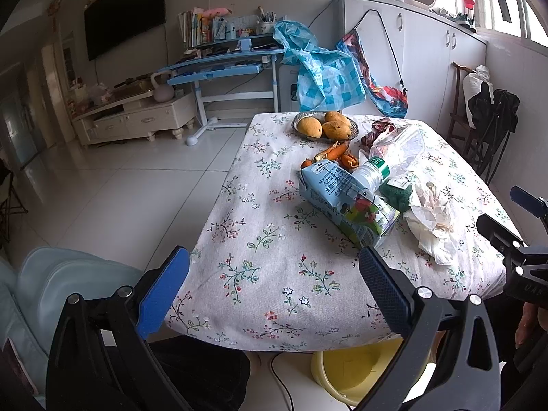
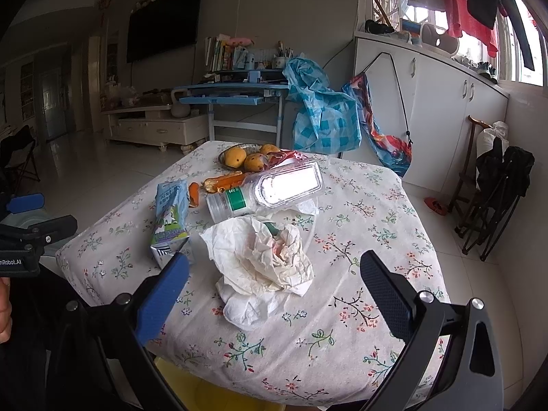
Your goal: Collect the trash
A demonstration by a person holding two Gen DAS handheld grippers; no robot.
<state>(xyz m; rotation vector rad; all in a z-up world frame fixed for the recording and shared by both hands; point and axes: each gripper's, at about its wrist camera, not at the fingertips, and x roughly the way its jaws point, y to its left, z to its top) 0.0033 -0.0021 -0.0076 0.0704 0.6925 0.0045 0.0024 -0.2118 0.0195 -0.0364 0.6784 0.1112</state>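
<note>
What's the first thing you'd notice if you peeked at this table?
Probably the big crumpled tissue lying near the table's front edge, right ahead of the open right gripper. Behind it lies a clear plastic bottle on its side, a blue milk carton to its left, and a dish of mangoes at the far end.

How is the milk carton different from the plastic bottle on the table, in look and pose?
The milk carton is an opaque, printed blue and green box; the plastic bottle is clear and rounded, with a green label. The milk carton lies clear of the crumpled tissue; the plastic bottle lies right behind it. Both lie on their sides on the floral tablecloth.
</note>
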